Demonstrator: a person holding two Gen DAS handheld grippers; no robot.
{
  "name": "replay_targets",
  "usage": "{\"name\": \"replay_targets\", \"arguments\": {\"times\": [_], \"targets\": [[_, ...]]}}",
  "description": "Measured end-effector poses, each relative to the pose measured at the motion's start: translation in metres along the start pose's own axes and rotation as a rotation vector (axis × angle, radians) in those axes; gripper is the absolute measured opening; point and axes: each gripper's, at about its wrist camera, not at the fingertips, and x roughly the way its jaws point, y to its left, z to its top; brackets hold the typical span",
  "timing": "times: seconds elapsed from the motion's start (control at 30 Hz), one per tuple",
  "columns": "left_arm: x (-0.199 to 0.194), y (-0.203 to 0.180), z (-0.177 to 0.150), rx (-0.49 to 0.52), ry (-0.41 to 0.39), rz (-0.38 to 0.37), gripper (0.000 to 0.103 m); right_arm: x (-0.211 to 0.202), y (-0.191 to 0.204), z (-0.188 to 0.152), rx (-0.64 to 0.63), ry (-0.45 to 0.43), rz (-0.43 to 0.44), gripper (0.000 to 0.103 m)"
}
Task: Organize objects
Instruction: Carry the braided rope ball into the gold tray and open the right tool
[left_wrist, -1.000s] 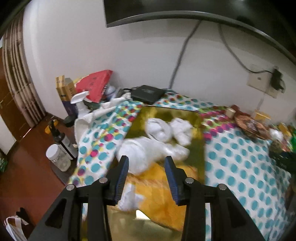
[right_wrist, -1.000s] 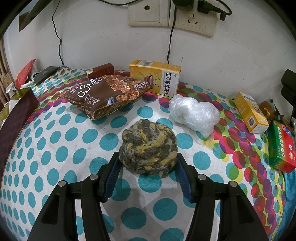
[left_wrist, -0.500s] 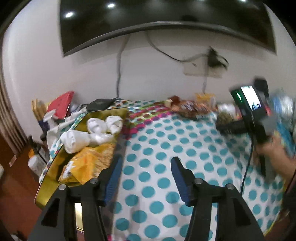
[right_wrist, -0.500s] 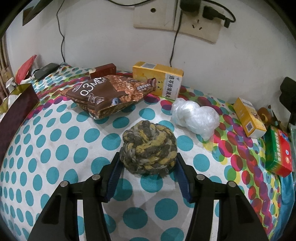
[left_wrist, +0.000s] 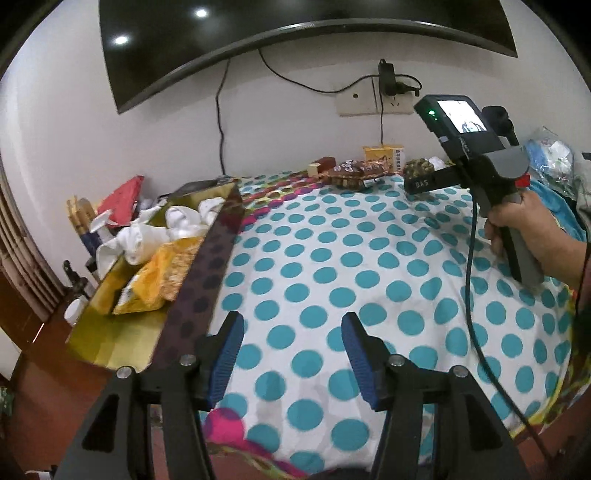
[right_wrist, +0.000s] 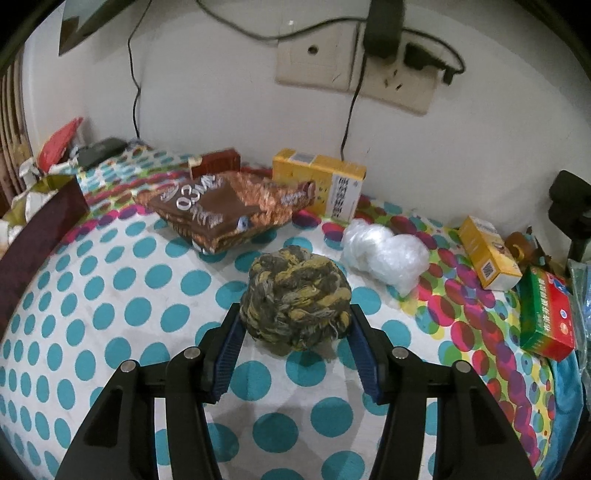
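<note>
A knotted rope ball (right_wrist: 295, 299), grey and yellow, sits between the blue pads of my right gripper (right_wrist: 294, 314), which is shut on it just over the dotted tablecloth (right_wrist: 110, 280). In the left wrist view the same ball (left_wrist: 417, 168) shows far off at the tips of that gripper, held by a person's hand (left_wrist: 517, 221). My left gripper (left_wrist: 291, 326) is open with nothing between its fingers, low over the cloth beside the gold box (left_wrist: 207, 273). White cloth bundles (left_wrist: 147, 236) and a yellow packet (left_wrist: 159, 280) lie in the box.
By the wall lie a brown snack bag (right_wrist: 225, 210), a yellow carton (right_wrist: 325, 184), a dark red box (right_wrist: 218, 164), a clear plastic wad (right_wrist: 384, 254), a small yellow box (right_wrist: 487, 254) and a green-red box (right_wrist: 546, 314). Cables hang from the socket (right_wrist: 354, 74).
The left gripper swung from above the gold box to the right, over the dotted cloth, and its jaws widened. The right gripper stayed on the rope ball and barely moved.
</note>
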Motion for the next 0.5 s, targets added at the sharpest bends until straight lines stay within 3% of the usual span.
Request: {"name": "replay_targets", "arguments": {"times": [0.2, 0.27, 0.4, 0.5], "targets": [[-0.018, 0.023, -0.008, -0.076, -0.002, -0.017, 0.059, -0.003, -0.010, -0.001, 0.111, 0.014, 0.051, 0.053], [-0.022, 0.032, -0.012, -0.112, 0.008, -0.026, 0.059, -0.011, 0.000, 0.000, 0.096, 0.013, 0.039, 0.053], [-0.034, 0.043, -0.019, -0.106, -0.032, 0.037, 0.060, -0.044, 0.040, 0.012, 0.034, -0.025, 0.104, 0.053], [-0.039, 0.056, -0.024, -0.154, -0.027, 0.022, 0.060, -0.078, 0.086, 0.030, -0.036, -0.076, 0.197, 0.053]]}}
